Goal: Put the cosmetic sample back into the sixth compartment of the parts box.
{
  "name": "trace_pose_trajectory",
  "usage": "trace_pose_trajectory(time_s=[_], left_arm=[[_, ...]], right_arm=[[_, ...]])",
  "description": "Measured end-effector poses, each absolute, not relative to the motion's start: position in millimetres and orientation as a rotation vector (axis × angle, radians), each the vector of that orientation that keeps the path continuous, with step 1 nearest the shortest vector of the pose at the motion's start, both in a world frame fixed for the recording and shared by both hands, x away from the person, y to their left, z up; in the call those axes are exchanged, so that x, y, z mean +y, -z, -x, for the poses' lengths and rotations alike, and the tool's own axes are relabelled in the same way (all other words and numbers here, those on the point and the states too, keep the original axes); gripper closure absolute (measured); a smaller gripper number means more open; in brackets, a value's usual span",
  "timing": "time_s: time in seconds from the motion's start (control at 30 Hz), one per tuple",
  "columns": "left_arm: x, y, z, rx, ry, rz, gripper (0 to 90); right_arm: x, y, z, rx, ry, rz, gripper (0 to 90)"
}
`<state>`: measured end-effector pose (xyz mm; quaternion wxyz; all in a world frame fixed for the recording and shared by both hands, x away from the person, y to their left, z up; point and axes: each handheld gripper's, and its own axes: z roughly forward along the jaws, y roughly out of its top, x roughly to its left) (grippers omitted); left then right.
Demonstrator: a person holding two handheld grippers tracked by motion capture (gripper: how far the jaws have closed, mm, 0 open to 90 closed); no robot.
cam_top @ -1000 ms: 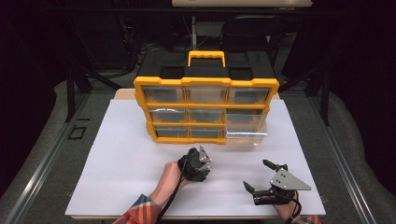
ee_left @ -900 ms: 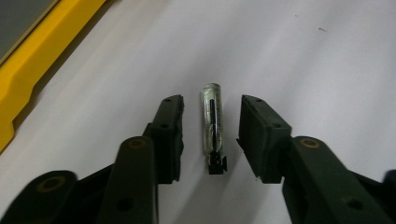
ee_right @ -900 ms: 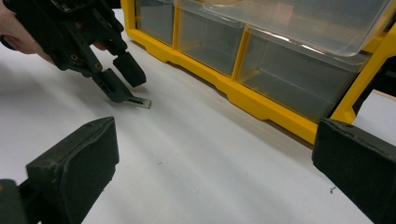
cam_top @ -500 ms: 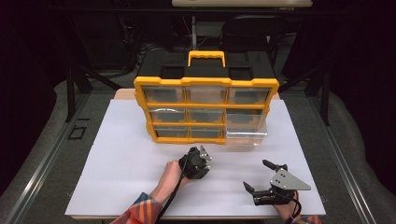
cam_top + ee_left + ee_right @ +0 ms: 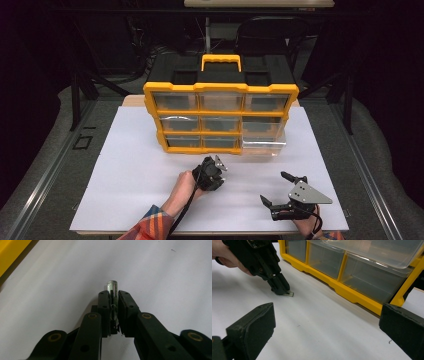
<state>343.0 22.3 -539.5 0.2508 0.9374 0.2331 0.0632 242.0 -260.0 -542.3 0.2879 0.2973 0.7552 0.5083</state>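
While the left gripper (image 5: 113,302) pinches a small clear glass tube (image 5: 112,286) between its closed jaws, tip down at the white table (image 5: 125,175) in front of the yellow drawer organizer (image 5: 220,120), the right gripper (image 5: 283,192) rests wide open, empty, near the table's front edge.

I am holding my left gripper (image 5: 214,170) near the yellow organizer (image 5: 220,117), while my right gripper (image 5: 282,192) is gaping on the white table (image 5: 125,175).
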Motion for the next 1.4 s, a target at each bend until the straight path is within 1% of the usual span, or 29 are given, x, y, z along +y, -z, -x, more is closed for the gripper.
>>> trace_pose_trajectory(time_s=[0.4,1.4], left_arm=[[33.2,534.4,-343.2,0.641,-0.162,-2.484,80.7],[49.0,521.2,-342.8,0.627,-0.226,-2.389,80.6]], right_arm=[[-261.8,542.4,-242.0,2.009,-1.362,-0.799,0.1],[-262.2,542.2,-241.5,2.014,-1.366,-0.797,0.0]])
